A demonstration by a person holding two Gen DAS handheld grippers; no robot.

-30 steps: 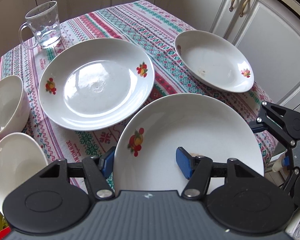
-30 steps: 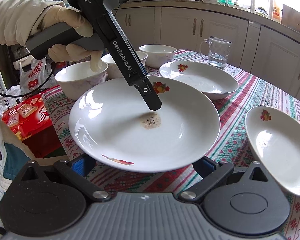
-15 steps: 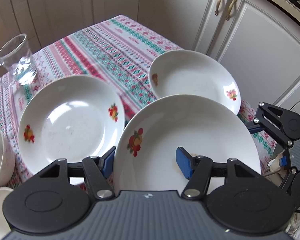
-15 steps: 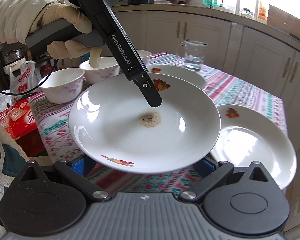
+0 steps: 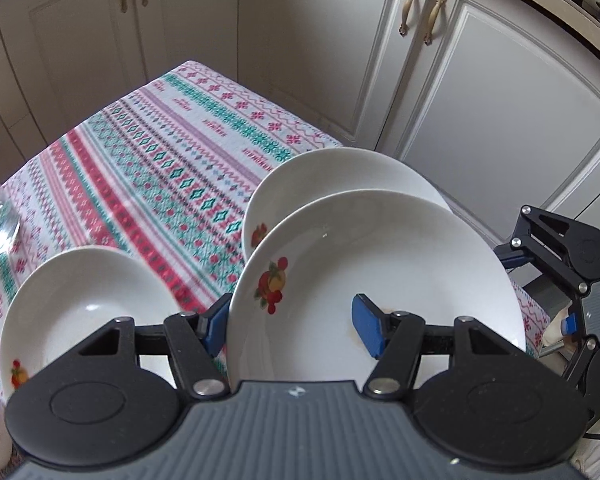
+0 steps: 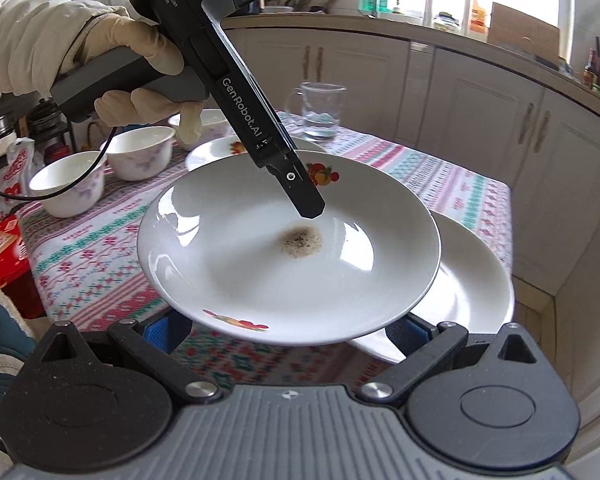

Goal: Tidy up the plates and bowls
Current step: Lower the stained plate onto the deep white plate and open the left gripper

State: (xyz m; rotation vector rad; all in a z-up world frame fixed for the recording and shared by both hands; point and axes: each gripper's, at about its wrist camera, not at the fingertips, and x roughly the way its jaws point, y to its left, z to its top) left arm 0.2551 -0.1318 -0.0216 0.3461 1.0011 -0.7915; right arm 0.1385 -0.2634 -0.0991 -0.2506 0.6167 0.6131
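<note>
- Above the worktop [image 5: 148,168] with its patterned cloth, the left gripper [image 5: 290,326] is clamping the rim of a white plate [image 5: 380,264], one blue finger on top, one underneath.
- This held plate is hanging over a second plate [image 5: 340,176] lying near the worktop's edge; a brown stain [image 6: 301,242] is showing at its centre.
- Beneath the held plate, the right gripper [image 6: 288,330] is sitting with its fingers spread wide, gripping nothing.
- Beyond, a third plate [image 5: 80,300], three bowls [image 6: 142,152] and a glass mug [image 6: 320,110] are resting on the cloth.
</note>
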